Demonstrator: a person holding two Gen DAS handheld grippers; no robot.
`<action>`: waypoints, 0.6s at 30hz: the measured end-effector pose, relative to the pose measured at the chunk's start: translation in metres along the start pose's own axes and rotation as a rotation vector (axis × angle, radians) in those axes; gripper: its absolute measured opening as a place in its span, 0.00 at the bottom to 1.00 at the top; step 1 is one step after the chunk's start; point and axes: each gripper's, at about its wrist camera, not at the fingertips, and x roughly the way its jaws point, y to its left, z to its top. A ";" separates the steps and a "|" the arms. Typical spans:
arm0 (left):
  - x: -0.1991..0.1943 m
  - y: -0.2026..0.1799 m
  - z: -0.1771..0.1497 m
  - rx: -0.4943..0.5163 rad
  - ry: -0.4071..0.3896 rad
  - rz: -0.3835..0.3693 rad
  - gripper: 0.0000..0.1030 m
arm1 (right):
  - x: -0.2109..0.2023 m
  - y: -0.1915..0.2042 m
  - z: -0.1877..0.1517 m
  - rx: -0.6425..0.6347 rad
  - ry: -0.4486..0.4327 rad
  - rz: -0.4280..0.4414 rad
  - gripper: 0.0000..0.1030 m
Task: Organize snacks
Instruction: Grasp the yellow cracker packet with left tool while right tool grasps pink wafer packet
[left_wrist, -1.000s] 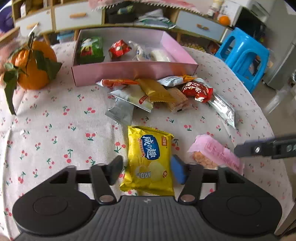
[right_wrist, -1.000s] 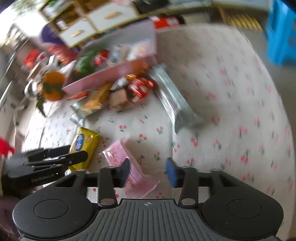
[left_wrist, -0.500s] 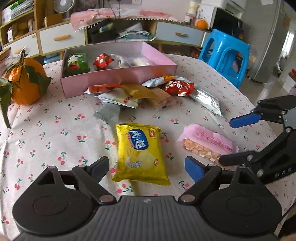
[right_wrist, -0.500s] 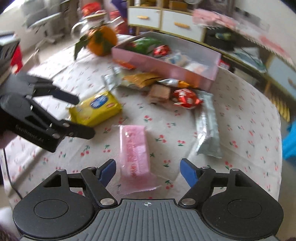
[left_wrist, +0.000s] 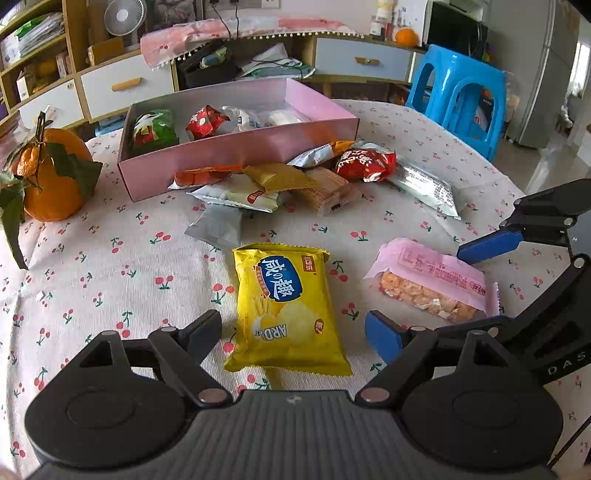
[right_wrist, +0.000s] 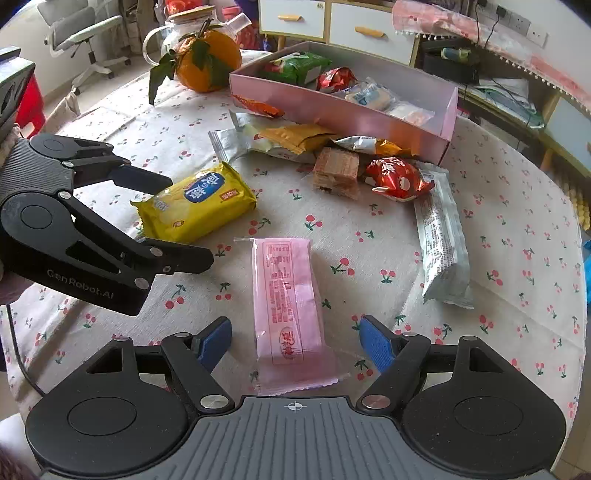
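While my left gripper (left_wrist: 291, 336) angles down, jaws closing astride the untouched yellow packet (left_wrist: 286, 308), my right gripper (right_wrist: 295, 341) gapes, tilted over the pink packet (right_wrist: 286, 301).

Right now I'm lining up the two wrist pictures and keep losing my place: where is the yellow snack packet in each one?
Left wrist view: the yellow snack packet lies bottom centre, flat on the cloth between that gripper's open fingers.
Right wrist view: the packet lies left of centre, between the other gripper's fingers.
Shared landmark: the pink box, beyond the packet in both views.
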 end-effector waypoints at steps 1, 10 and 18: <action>0.000 0.000 0.000 0.001 0.000 0.000 0.78 | 0.000 0.000 0.001 -0.002 -0.002 -0.001 0.76; 0.000 0.002 0.002 0.002 0.008 0.002 0.65 | 0.003 0.004 0.005 -0.016 -0.016 -0.025 0.72; -0.001 0.006 0.004 -0.009 0.022 -0.023 0.52 | 0.003 0.009 0.010 -0.029 -0.022 -0.034 0.60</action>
